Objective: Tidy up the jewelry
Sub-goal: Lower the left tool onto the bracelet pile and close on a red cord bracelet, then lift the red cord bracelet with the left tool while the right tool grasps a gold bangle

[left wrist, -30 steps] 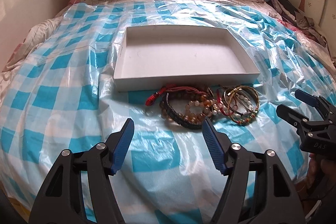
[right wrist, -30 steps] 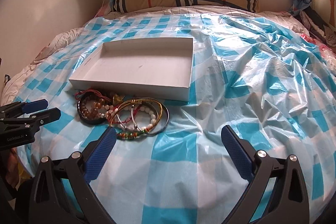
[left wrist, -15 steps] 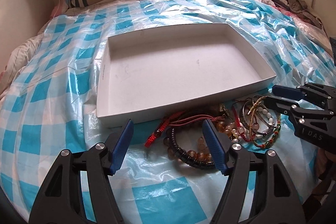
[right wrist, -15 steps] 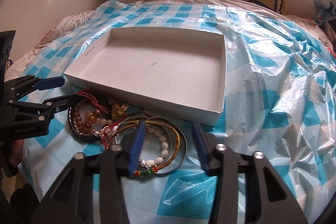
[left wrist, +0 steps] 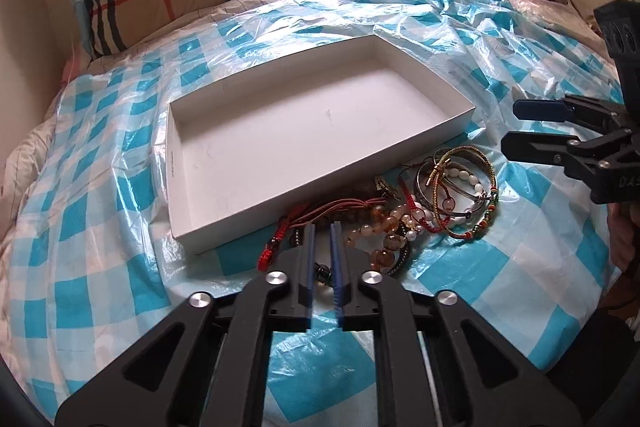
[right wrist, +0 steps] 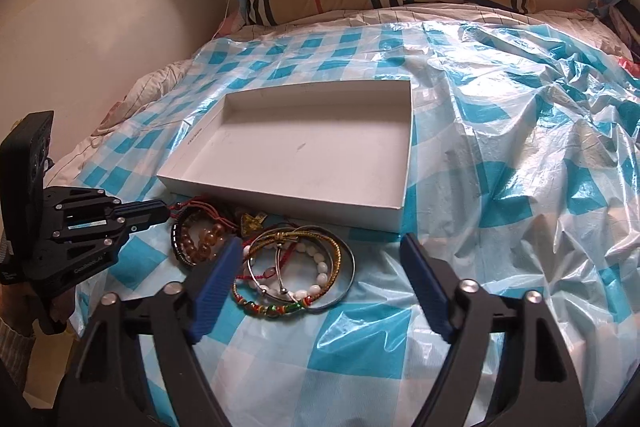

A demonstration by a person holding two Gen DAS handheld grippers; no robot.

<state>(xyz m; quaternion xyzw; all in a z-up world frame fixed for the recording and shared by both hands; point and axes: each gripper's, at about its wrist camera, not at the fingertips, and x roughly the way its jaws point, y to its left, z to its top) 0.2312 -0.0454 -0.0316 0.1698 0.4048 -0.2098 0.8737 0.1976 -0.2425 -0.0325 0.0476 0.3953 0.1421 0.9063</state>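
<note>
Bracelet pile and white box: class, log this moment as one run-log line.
white box: empty | bracelet pile: on bed beside box | left gripper: closing on dark beaded bracelet | right gripper: opening over bangles

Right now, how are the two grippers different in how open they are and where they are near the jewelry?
The left gripper has its jaws nearly together and closing, its tips at the dark bead bracelet end of the pile; whether they pinch it is unclear. The right gripper has its jaws wide and opening, around the gold and silver bangles without pressing them. Both point down at the pile in front of the empty white box.
</note>
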